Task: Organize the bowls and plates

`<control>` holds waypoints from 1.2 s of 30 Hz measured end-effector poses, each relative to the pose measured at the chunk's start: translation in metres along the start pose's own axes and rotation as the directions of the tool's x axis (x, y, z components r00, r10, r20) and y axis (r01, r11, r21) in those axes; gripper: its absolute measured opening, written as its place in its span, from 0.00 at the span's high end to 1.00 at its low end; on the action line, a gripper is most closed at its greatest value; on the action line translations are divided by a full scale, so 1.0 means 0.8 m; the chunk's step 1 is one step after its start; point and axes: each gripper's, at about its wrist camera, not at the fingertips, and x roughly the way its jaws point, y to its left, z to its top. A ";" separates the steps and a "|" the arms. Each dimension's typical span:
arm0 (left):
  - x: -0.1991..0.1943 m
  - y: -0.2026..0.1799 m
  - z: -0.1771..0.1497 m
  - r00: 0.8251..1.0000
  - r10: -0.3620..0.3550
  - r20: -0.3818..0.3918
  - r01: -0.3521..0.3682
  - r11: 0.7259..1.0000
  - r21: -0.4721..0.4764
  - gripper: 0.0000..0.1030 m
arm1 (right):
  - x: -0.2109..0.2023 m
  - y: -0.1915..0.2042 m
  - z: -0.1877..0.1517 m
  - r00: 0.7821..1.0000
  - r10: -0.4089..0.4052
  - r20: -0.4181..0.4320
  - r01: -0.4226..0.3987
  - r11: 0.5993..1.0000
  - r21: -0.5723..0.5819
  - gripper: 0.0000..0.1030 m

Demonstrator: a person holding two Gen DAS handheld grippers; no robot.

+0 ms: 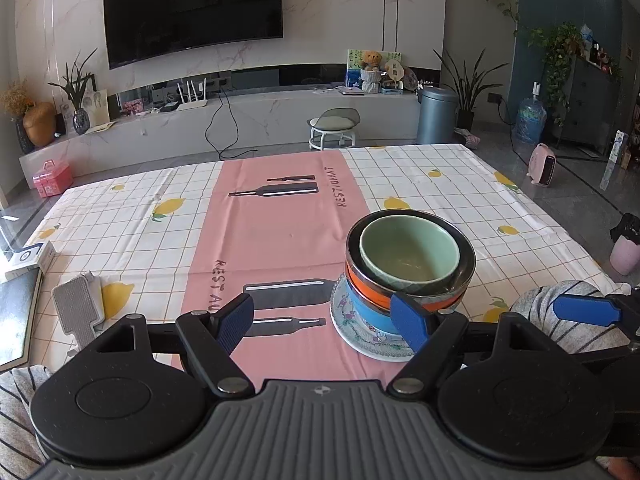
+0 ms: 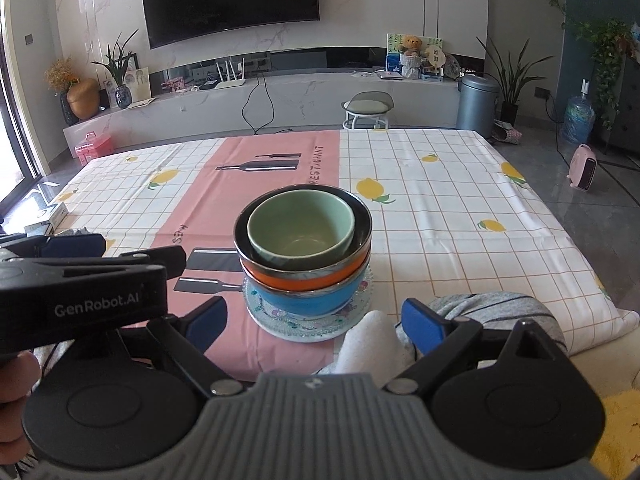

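Observation:
One stack stands near the table's front edge: a green bowl (image 1: 408,250) (image 2: 300,226) nested in an orange bowl (image 1: 368,290) (image 2: 304,276), on a blue bowl (image 1: 370,314) (image 2: 308,298), on a patterned plate (image 1: 360,332) (image 2: 304,326). My left gripper (image 1: 324,320) is open; its right finger overlaps the stack's near side in view, with nothing between the fingers. My right gripper (image 2: 316,320) is open too, just short of the plate and holding nothing. The left gripper's body (image 2: 80,280) shows at the left of the right wrist view.
The table wears a checked lemon cloth (image 1: 460,196) with a pink runner (image 1: 280,220). A grey flat tool (image 1: 78,312) and a small box (image 1: 28,258) lie at the table's left. A striped grey sleeve (image 2: 492,312) and white cloth (image 2: 372,344) lie at the front edge.

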 end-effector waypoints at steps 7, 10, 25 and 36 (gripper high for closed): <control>-0.005 -0.006 -0.004 1.000 0.011 -0.011 -0.011 1.000 -0.006 0.11 | 0.001 -0.001 -0.005 1.000 0.011 -0.004 -0.011 1.000 -0.002 0.10; -0.006 -0.010 -0.005 1.000 0.021 -0.013 -0.021 1.000 0.003 0.11 | 0.002 -0.002 -0.007 1.000 0.012 -0.005 -0.012 1.000 -0.011 0.10; -0.008 -0.009 -0.007 0.999 0.021 -0.034 -0.021 1.000 -0.018 0.11 | 0.000 -0.002 -0.009 1.000 0.027 -0.005 -0.027 0.999 -0.019 0.10; -0.005 -0.009 -0.010 0.999 0.031 -0.042 -0.031 0.999 -0.013 0.11 | 0.004 -0.002 -0.010 0.999 0.028 -0.017 -0.029 0.999 -0.027 0.10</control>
